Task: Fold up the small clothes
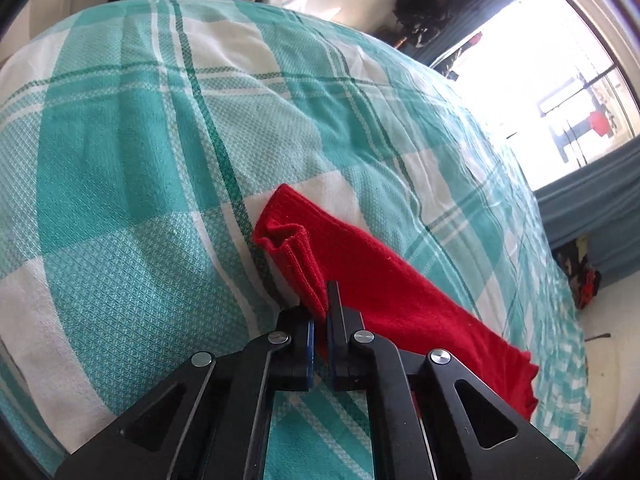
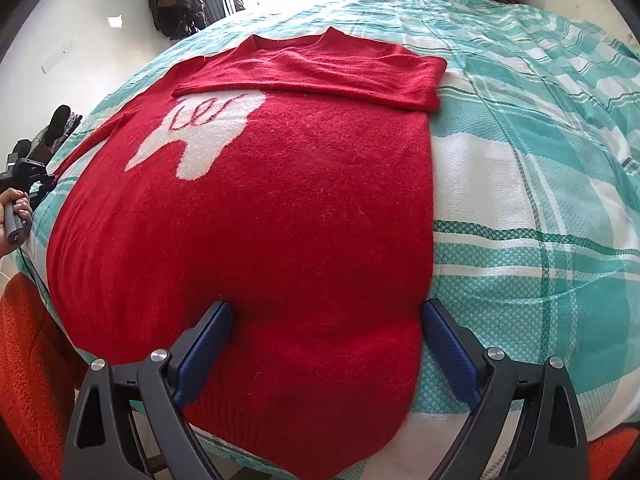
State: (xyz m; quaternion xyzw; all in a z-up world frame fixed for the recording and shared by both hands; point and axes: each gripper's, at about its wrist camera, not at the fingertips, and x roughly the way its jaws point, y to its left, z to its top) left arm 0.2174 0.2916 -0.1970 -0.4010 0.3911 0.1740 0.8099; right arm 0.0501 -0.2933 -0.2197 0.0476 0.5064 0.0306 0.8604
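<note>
A red sweater (image 2: 280, 208) with a white tooth-shaped patch (image 2: 200, 136) lies flat on the bed. One sleeve (image 2: 320, 76) is folded across the chest. My right gripper (image 2: 326, 316) is open, with its blue-padded fingers on either side of the sweater's lower body, near the hem. My left gripper (image 1: 322, 312) is shut on the cuff end of the other sleeve (image 1: 380, 280), which stretches across the bed in the left wrist view. In the right wrist view the left gripper (image 2: 24, 184) shows at the far left edge, held by a hand.
The bed is covered with a teal and white checked cloth (image 2: 520, 184). A window (image 1: 560, 92) with blue curtains is beyond the bed. An orange fuzzy surface (image 2: 28, 380) lies below the bed edge. Dark clothes and bags (image 2: 176, 0) hang on the wall.
</note>
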